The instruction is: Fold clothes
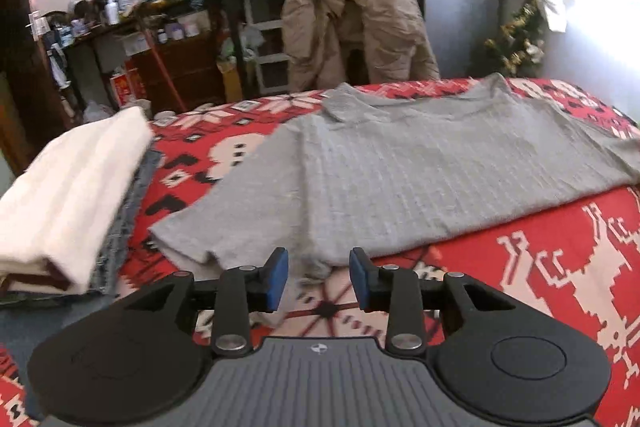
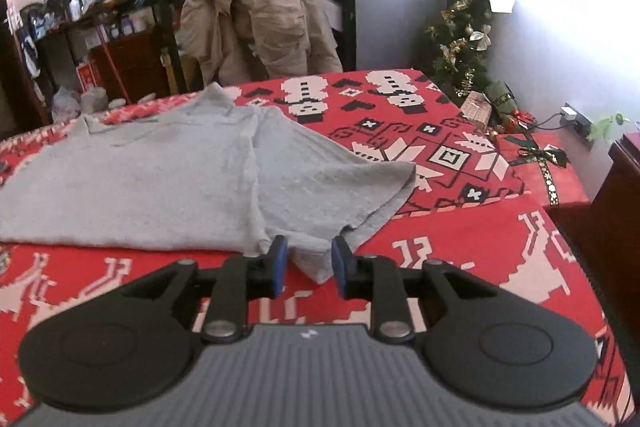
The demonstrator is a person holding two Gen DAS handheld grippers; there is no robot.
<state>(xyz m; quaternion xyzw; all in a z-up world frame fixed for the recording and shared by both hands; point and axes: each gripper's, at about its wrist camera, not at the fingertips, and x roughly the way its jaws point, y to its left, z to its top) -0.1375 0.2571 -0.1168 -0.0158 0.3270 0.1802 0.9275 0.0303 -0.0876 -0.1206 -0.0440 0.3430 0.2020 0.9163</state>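
The gray shirt is spread flat on the red patterned blanket. A corner of its near edge is seen between the parted blue pads of the left claw, not squeezed. The right claw is held apart around another corner. White folded clothes are stacked at nine o'clock.

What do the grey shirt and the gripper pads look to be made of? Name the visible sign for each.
Grey shirt: soft knit, likely cotton; matte, ribbed texture, limp folds. Pads on the jaws: probably rubber; smooth, dull blue facing on black plastic fingers.
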